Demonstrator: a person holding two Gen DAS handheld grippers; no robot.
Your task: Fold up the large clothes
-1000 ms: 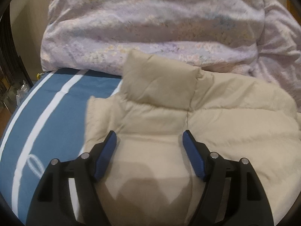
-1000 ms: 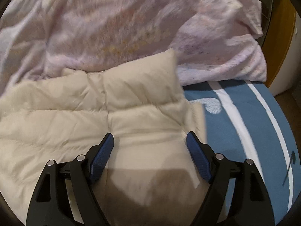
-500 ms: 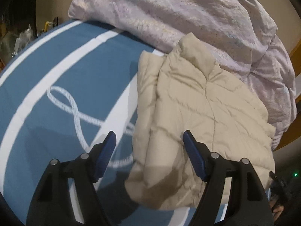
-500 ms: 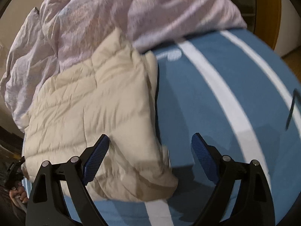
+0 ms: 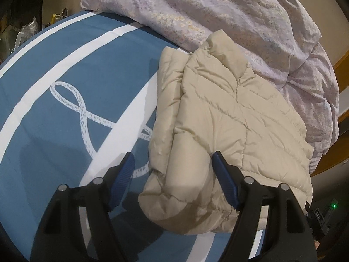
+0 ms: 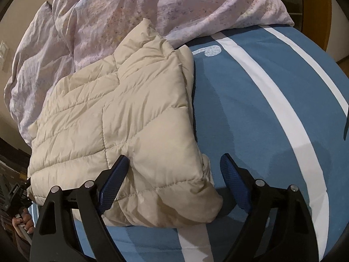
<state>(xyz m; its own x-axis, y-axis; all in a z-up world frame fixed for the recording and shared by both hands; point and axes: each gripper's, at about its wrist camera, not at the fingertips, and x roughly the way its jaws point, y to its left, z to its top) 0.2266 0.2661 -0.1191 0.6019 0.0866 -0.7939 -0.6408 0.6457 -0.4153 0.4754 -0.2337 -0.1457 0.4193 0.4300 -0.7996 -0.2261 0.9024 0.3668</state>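
Your jaws stand wide and empty; the right gripper's (image 6: 174, 175) are narrowing slightly. Each straddles a near corner of the folded jacket (image 5: 235, 118), left gripper (image 5: 172, 172) equally close. Its long axis runs away toward the duvet (image 5: 229, 15).

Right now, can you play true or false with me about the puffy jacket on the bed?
1. The beige puffy jacket lies folded on the blue bedsheet. True.
2. The left gripper squeezes the jacket tight. False: its jaws stand open, and the jacket's corner lies loose between them.
3. A crumpled lilac duvet is piled behind the jacket. True.
4. The bedsheet is plain blue. False: it has white stripes and a looping white line.
5. The right gripper holds a sock. False: it holds nothing.
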